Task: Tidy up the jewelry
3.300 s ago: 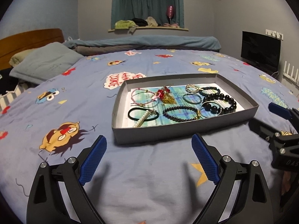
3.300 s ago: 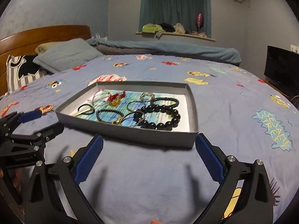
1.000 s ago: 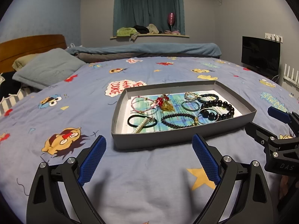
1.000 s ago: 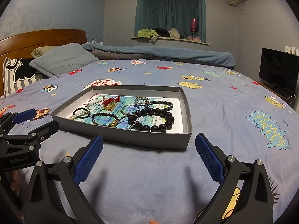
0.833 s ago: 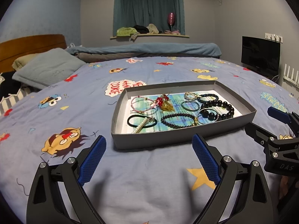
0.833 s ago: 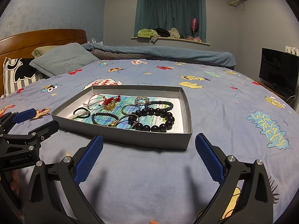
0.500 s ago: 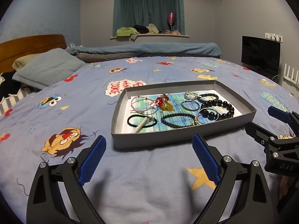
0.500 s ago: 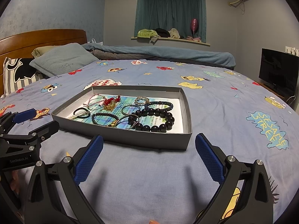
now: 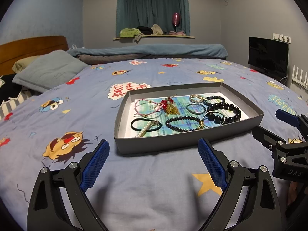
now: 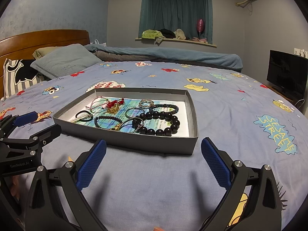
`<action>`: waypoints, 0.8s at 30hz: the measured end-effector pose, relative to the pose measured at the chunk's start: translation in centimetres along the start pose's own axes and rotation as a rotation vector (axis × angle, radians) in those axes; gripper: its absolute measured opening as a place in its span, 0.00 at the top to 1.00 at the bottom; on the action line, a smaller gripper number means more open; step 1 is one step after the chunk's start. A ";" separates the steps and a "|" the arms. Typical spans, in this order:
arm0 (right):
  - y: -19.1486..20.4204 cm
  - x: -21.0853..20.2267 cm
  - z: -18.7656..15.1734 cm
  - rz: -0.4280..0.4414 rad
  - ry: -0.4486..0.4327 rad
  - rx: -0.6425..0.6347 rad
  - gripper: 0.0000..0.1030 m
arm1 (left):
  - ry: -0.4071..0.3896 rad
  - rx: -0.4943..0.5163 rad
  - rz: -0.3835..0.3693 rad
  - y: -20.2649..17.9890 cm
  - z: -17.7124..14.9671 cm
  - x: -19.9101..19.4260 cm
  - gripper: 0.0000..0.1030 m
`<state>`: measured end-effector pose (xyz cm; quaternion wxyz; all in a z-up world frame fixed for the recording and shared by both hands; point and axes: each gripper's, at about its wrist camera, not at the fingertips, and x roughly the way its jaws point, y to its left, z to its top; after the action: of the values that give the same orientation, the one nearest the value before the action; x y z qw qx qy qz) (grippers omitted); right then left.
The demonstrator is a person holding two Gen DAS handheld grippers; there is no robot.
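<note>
A shallow grey box (image 9: 169, 143) lies on the bed and holds several bracelets: a large black bead bracelet (image 9: 229, 108), a small dark bead bracelet (image 9: 182, 123), a black hair tie (image 9: 145, 125), a pink cord bracelet (image 9: 146, 106), red beads with a gold chain (image 9: 169, 105). The box also shows in the right wrist view (image 10: 154, 142), with the large bead bracelet (image 10: 163, 123) at its near right. My left gripper (image 9: 154, 165) is open and empty, in front of the box. My right gripper (image 10: 152, 165) is open and empty, also in front of it.
The bed has a blue cartoon-print sheet (image 9: 77, 100). Pillows (image 9: 48, 69) and a wooden headboard (image 10: 38, 38) lie at the left, a rolled blue duvet (image 9: 154, 51) at the far edge. A black TV (image 9: 267, 57) stands at the right.
Since 3.3 s ago both grippers tilted up and drew back slightly from the box. Over the last second nothing has visibly moved.
</note>
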<state>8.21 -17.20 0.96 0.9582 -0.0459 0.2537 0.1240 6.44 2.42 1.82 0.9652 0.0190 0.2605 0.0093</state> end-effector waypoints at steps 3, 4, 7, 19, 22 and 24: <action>0.0 0.0 0.0 0.000 0.000 0.000 0.05 | -0.001 0.000 0.000 0.0 0.0 0.0 0.10; 0.0 0.0 0.0 0.000 0.000 -0.001 0.05 | -0.001 0.001 0.002 0.0 0.0 0.0 0.10; 0.0 0.0 0.0 0.000 0.001 -0.001 0.05 | 0.001 0.003 0.003 0.0 0.0 0.0 0.10; 0.0 0.0 0.0 -0.002 0.004 -0.002 0.05 | -0.002 0.006 0.020 0.4 0.0 0.3 0.10; -0.1 0.1 0.0 -0.002 0.004 -0.002 0.05 | -0.004 0.010 0.029 0.4 0.0 0.5 0.10; 0.0 0.1 0.0 -0.002 0.004 -0.002 0.05 | -0.003 0.009 0.028 0.5 -0.1 0.5 0.10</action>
<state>8.25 -17.24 0.90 0.9578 -0.0474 0.2554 0.1231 6.86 2.93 1.53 0.9654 0.0270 0.2586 0.0216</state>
